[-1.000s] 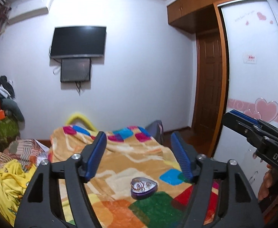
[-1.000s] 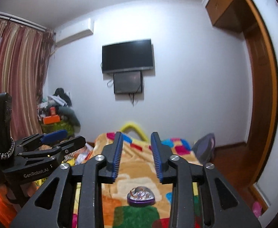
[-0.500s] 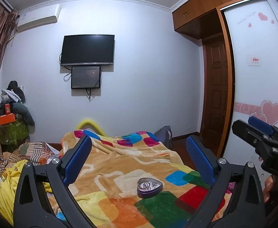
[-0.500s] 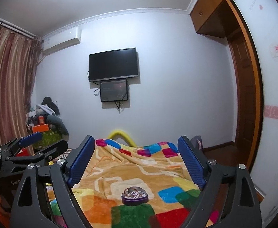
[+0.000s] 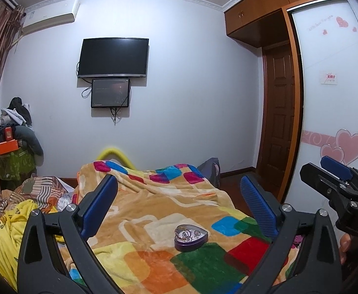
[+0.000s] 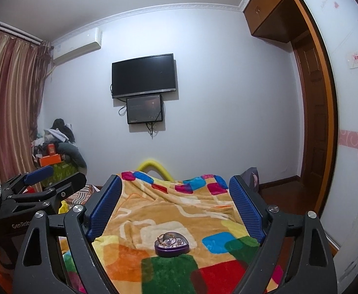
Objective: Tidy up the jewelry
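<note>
Resting on patchwork blanket (image 5: pixel 154 210): heart-shaped tin (image 5: pixel 191 237) of tangled jewelry (image 5: pixel 187 232); light, slippery, likely rigid; grip the rim. Left gripper (image 5: pixel 179 203) and right gripper (image 6: pixel 176 201) both spread wide, empty.

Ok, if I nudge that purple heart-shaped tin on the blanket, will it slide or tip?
The purple heart-shaped tin is low and wide, so it probably won't tip. It sits on a soft, rumpled patchwork fleece blanket, so it may drag or rock rather than slide. It's open, with loose jewelry pieces inside that could likely spill if jolted.
</note>
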### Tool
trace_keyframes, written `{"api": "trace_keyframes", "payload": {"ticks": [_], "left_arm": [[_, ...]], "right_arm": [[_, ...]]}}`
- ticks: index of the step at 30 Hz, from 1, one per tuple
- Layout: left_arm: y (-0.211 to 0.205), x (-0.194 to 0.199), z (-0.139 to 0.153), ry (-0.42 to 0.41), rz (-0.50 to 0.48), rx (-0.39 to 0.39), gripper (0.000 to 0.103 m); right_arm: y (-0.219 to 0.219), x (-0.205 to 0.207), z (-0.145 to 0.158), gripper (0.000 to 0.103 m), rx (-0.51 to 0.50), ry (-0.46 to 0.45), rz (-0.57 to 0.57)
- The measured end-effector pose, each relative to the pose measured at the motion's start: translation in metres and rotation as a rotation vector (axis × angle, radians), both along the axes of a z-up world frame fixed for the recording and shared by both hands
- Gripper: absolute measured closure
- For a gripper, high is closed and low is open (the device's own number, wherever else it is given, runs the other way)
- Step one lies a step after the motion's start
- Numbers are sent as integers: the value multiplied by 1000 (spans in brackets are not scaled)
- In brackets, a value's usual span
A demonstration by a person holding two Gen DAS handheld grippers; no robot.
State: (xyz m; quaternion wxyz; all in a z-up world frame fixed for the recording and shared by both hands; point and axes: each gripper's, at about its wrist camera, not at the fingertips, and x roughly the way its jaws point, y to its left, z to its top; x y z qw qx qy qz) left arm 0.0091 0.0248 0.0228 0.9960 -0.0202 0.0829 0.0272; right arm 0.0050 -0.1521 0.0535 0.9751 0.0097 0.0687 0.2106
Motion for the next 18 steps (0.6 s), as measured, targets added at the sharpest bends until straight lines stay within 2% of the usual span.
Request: {"api": "trace_keyframes", "payload": {"ticks": [18], "left_arm": [[1, 5, 0, 14, 2, -9, 1]], "right_arm": [[2, 2, -1, 16, -13, 26, 4]]}}
